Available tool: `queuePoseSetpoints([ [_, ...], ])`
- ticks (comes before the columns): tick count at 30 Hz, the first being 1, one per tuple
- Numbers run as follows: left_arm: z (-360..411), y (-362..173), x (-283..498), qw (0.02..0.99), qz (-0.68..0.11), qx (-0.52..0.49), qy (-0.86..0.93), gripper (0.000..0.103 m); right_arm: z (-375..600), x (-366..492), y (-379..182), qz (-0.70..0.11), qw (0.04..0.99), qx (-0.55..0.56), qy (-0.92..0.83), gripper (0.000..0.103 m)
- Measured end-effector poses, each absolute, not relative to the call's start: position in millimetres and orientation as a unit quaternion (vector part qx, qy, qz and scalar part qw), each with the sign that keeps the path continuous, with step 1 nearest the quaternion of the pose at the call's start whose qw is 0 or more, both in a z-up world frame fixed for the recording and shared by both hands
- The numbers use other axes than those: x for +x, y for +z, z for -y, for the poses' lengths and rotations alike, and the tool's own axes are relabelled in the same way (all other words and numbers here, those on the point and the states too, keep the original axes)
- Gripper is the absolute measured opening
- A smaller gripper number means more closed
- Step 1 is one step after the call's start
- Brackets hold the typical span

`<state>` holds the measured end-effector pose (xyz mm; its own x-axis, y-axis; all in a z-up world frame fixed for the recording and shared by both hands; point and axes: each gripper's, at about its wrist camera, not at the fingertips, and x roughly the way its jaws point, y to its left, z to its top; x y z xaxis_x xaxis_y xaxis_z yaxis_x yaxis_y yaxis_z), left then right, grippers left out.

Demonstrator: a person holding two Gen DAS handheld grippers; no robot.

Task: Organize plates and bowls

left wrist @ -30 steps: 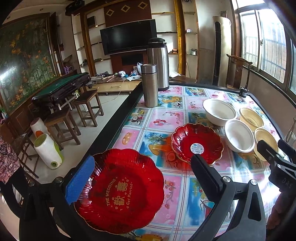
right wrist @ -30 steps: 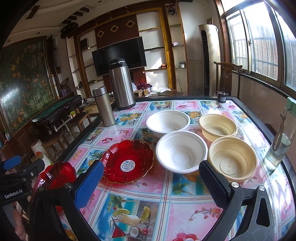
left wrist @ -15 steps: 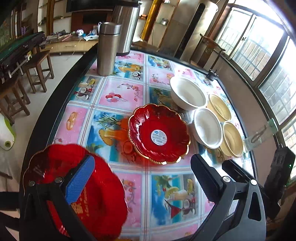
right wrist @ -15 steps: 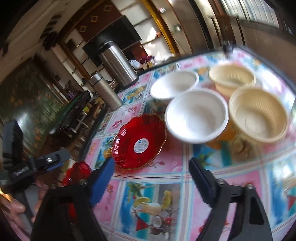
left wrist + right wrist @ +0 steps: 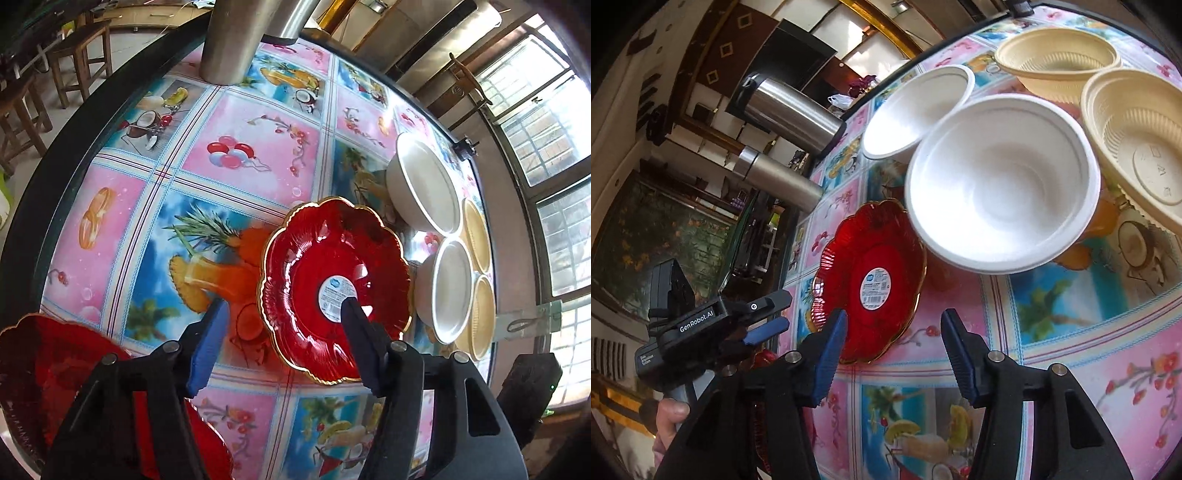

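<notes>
Red scalloped plate (image 5: 334, 288) with gilt rim lies mid-table, touching the nearer white bowl (image 5: 1001, 181). Looks rigid, glossy, likely slippery and chip-prone; best pinched at the rim. Left gripper (image 5: 282, 314) spread, straddling the plate's near-left edge. Right gripper (image 5: 892, 325) spread, holding nothing.

Left wrist view: sits just behind the left gripper (image 5: 284, 314), looks steeply down and forward over the tabletop (image 5: 251, 147) from its near-left edge, close to the surface. Right wrist view: behind the right gripper (image 5: 894, 328), tilted hard, close over the tabletop (image 5: 1071, 295), facing toward the far-left edge. Shared in both: gold-rimmed red plate (image 5: 334, 288) (image 5: 871, 280) mid-frame, two white bowls (image 5: 424, 188) (image 5: 1001, 181), two cream bowls (image 5: 480, 317) (image 5: 1137, 147), steel flask (image 5: 236, 40) (image 5: 779, 177). Right view also catches the left gripper (image 5: 768, 325) at lower left.
</notes>
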<state>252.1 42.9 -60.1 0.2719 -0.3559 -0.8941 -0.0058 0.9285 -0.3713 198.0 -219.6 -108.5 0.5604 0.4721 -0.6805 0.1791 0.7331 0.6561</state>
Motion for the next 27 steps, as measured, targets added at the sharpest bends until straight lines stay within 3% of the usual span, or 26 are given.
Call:
queuePoseSetpoints([
  [3, -42, -67, 259, 0.78, -0.598, -0.154, -0.104, 0.06, 218, 206, -119, -0.466, 0.804, 0.359, 0.087, 0.047],
  [7, -42, -74, 263, 0.777, -0.598, -0.167, -0.103, 0.045, 217, 214, -127, -0.472, 0.8, 0.36, 0.087, 0.04],
  [9, -39, -75, 263, 0.782, -0.594, -0.16, -0.099, 0.044, 218, 218, -131, -0.474, 0.797, 0.364, 0.088, 0.039],
  [13, -38, -86, 261, 0.78, -0.598, -0.163, -0.088, 0.026, 221, 222, -140, -0.481, 0.788, 0.373, 0.089, 0.036],
  [19, -38, -89, 251, 0.794, -0.578, -0.171, -0.073, 0.008, 220, 226, -146, -0.488, 0.783, 0.374, 0.093, 0.018],
  [21, -36, -89, 249, 0.797, -0.575, -0.171, -0.073, 0.006, 220, 227, -149, -0.49, 0.78, 0.379, 0.093, 0.013],
  [27, -33, -93, 244, 0.795, -0.575, -0.178, -0.077, 0.003, 224, 225, -150, -0.479, 0.786, 0.382, 0.077, 0.01],
])
